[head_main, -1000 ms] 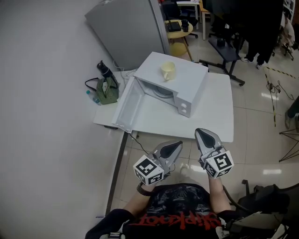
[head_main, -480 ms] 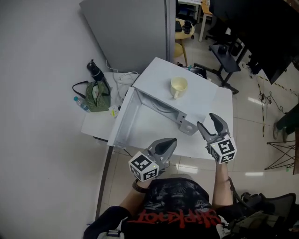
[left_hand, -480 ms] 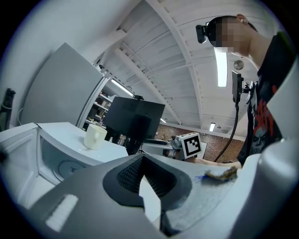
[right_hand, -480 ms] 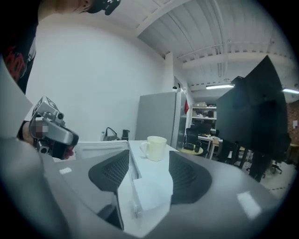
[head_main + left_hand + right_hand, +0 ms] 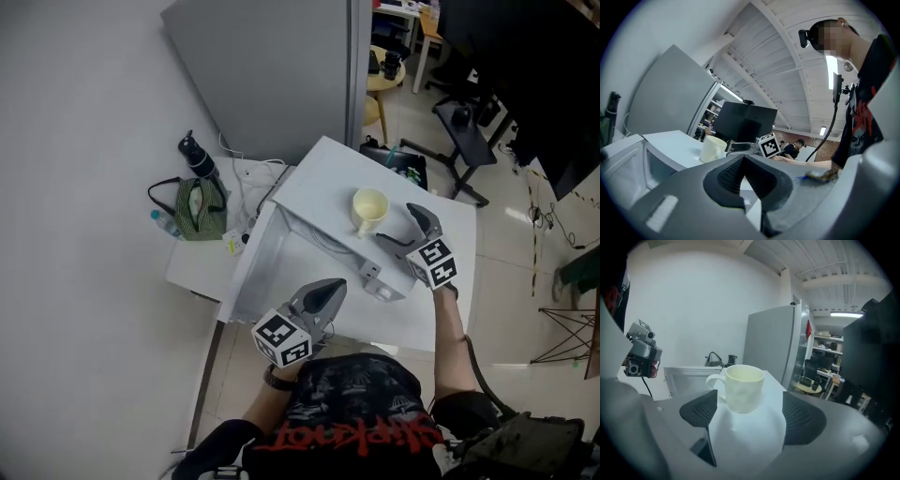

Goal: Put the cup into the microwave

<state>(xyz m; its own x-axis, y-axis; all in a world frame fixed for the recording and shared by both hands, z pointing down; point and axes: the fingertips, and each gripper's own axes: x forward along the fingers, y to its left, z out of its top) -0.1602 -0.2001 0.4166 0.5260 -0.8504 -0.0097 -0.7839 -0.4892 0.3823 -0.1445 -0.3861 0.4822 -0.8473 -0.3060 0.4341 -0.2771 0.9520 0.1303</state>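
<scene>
Bright, even indoor light. Ceiling tube (image 5: 832, 70) glares in left gripper view. Both gripper views bulge, corners black, foreground soft; cup (image 5: 743, 387) sharp. Floor (image 5: 525, 281) shows pale reflections.

- An office-like workroom: dark chair (image 5: 457, 120) and big dark screen (image 5: 525, 75) at far right.
- Grey fridge (image 5: 272, 75) and microwave (image 5: 319, 183) make a pantry corner; pale tiled floor (image 5: 506, 262).

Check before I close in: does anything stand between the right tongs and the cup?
Nothing visible does. The cup stands on top of the microwave, just ahead of the right tongs, whose jaws are opening with only the bare top between them.
</scene>
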